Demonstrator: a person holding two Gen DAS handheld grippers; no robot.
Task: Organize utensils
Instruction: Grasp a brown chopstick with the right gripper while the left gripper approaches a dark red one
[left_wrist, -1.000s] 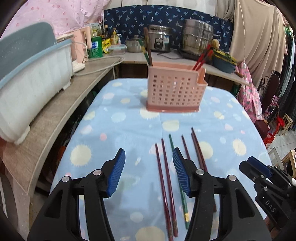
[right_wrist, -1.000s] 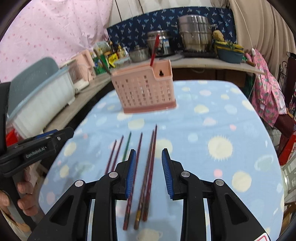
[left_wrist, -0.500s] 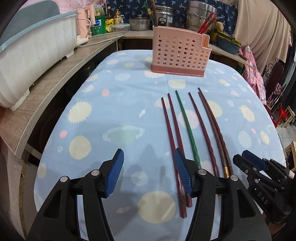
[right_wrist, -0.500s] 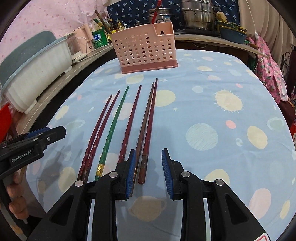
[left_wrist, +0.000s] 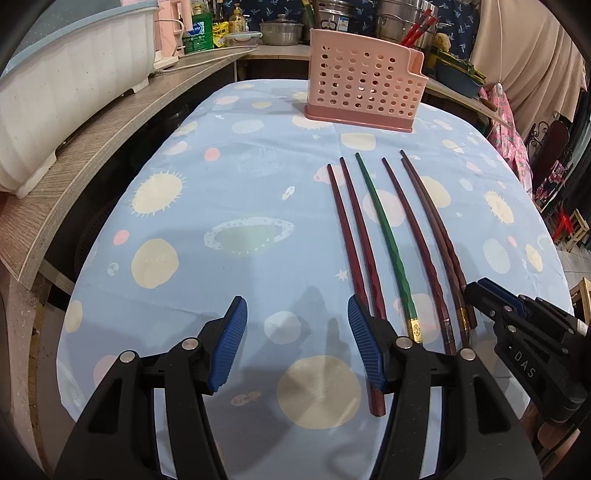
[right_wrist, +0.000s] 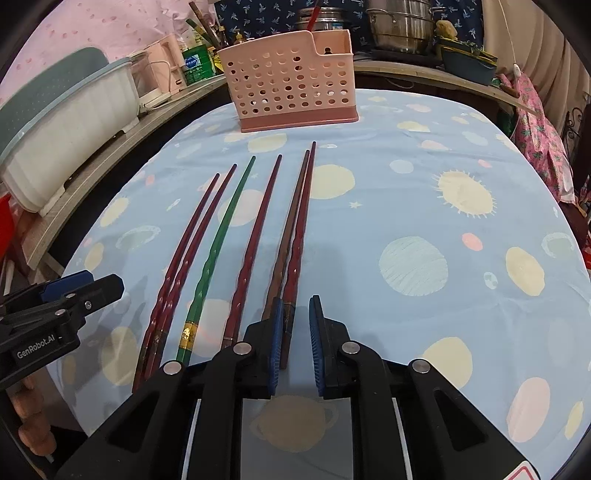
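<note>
The right gripper (right_wrist: 295, 328) is closing over the butt end of the rightmost red chopstick (right_wrist: 297, 254), which is lying between its blue pads (right_wrist: 275, 347). A gap is still showing on the right-hand side, so the pads are not yet pressing. The step in hand appears to be the first pick-up. The next move is likely calling for a firm pinch on that one stick, without catching its brown neighbour (right_wrist: 286, 236), then a lift toward the pink perforated holder (right_wrist: 291, 96), standing at twelve o'clock at the far end of the blue tablecloth (right_wrist: 424, 206).

Six chopsticks are lying side by side, tips pointing toward the holder; the green chopstick (left_wrist: 384, 236) is lying third from the left.

The left gripper (left_wrist: 295, 332) is hovering half open and empty, its right pad (left_wrist: 362, 343) sitting over the butts of the two leftmost red sticks (left_wrist: 351, 236). Both grippers are pitching steeply downward; in the right wrist view the left one is showing at nine o'clock.
</note>
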